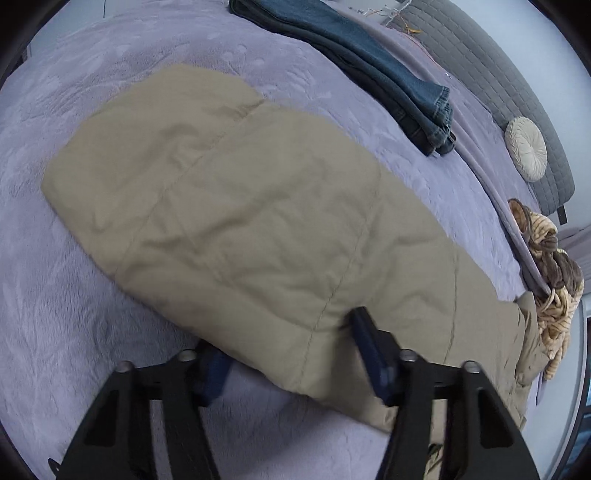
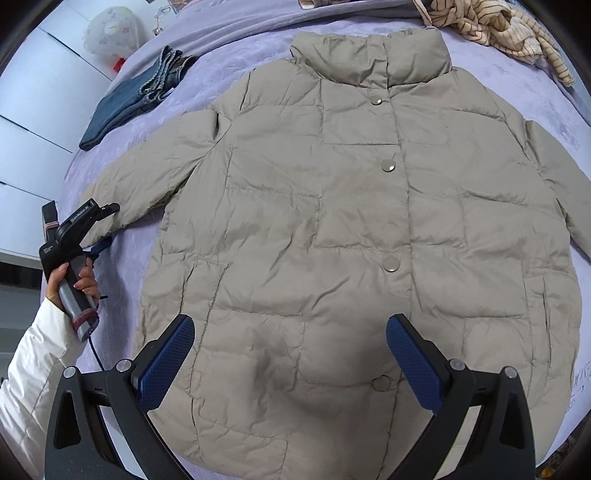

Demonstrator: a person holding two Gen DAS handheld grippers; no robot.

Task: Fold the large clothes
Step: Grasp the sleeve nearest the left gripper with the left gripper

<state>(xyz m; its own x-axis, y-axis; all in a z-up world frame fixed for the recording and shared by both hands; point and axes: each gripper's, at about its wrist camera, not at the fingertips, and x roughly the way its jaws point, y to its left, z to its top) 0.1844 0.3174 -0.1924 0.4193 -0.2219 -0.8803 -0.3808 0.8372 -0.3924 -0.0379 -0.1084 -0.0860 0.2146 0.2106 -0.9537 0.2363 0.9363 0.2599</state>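
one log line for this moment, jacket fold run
stage: first fold not begun | jacket: flat, snapped | left gripper: open at sleeve | right gripper: open over hem

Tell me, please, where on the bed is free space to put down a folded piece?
Bare purple blanket lies between the beige jacket and the folded jeans, and more beside the sleeve near the left gripper. It is crowded at the collar, where the striped garment lies.

Black tool [image 2: 290, 354] arms, blue textured pads [image 2: 168, 363], silver screws, white sleeve [image 2: 33, 365].
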